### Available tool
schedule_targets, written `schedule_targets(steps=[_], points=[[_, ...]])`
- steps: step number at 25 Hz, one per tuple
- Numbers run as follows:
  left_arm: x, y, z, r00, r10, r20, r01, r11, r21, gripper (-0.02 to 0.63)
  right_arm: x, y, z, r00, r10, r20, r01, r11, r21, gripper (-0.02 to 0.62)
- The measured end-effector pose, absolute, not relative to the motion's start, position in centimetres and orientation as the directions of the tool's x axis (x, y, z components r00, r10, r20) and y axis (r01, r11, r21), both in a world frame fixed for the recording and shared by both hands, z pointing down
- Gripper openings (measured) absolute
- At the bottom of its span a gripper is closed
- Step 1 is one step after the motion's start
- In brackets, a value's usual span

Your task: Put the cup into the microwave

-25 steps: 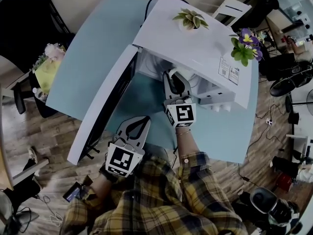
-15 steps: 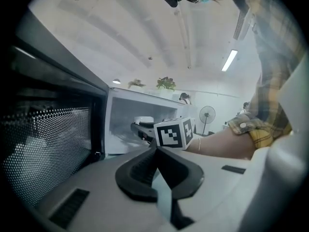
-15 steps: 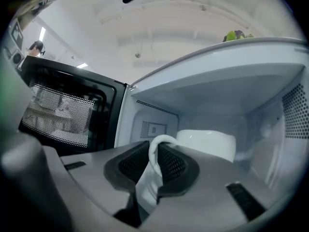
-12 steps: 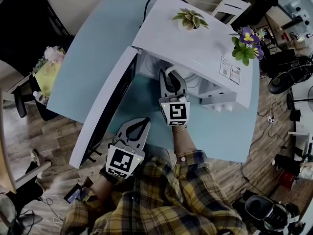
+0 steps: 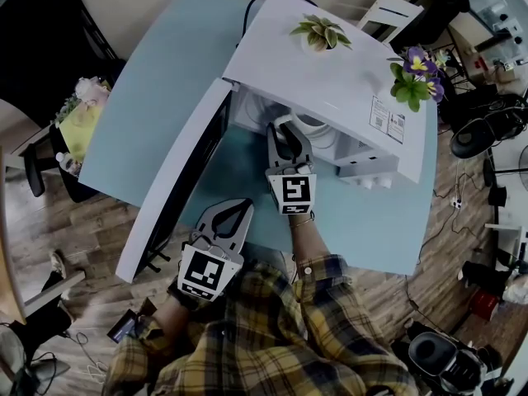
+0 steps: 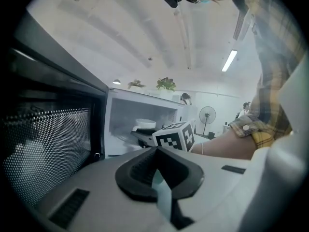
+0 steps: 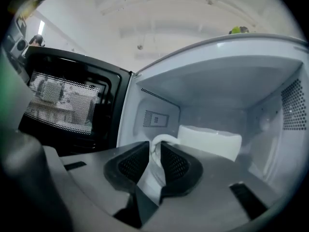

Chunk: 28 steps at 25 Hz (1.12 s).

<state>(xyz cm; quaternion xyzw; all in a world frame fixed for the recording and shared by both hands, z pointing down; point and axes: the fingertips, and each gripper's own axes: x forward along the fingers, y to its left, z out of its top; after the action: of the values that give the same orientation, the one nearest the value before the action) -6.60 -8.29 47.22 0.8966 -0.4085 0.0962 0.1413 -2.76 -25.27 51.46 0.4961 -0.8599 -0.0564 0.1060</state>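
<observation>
A white cup [image 7: 210, 141] sits inside the open white microwave [image 7: 217, 81], over its floor. My right gripper [image 7: 155, 151] is shut on the cup's handle [image 7: 161, 140], reaching into the cavity. In the head view the right gripper [image 5: 283, 132] pokes under the microwave's top [image 5: 330, 64], and only a bit of the cup [image 5: 310, 123] shows. My left gripper [image 5: 234, 213] hangs near the person's body, in front of the open door [image 5: 177, 180], shut and empty. From the left gripper view [image 6: 155, 151] I see the cup [image 6: 145, 123] in the cavity behind the right gripper's marker cube [image 6: 175, 135].
The microwave stands on a light blue table [image 5: 148, 97]. Two potted plants [image 5: 322, 31] [image 5: 415, 77] sit on its top. The door [image 7: 67, 105] swings out to the left with a dotted mesh window. Chairs and cables crowd the wooden floor [image 5: 462, 221] at right.
My right gripper, holding the cup, has shifted slightly left and a little deeper into the microwave. The left gripper has stayed put.
</observation>
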Motion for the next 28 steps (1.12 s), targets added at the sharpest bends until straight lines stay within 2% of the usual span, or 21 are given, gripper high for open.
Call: schedule_targets(steps=[19,28], points=[[-6.8,-8.4,46.4,0.647,-0.715,0.267,-0.761,-0.628,0.162,-0.008,-2.2,-23.8,50.7,-0.505,-0.850,0.149,-0.839,0.524,0.146,0.083],[-7.2,-9.1,44.8,0.641,-0.730,0.238,-0.766,-0.626,0.145,-0.008,-0.6,-21.2,48.4,-0.521,-0.846,0.112,-0.845,0.530,0.078,0.083]])
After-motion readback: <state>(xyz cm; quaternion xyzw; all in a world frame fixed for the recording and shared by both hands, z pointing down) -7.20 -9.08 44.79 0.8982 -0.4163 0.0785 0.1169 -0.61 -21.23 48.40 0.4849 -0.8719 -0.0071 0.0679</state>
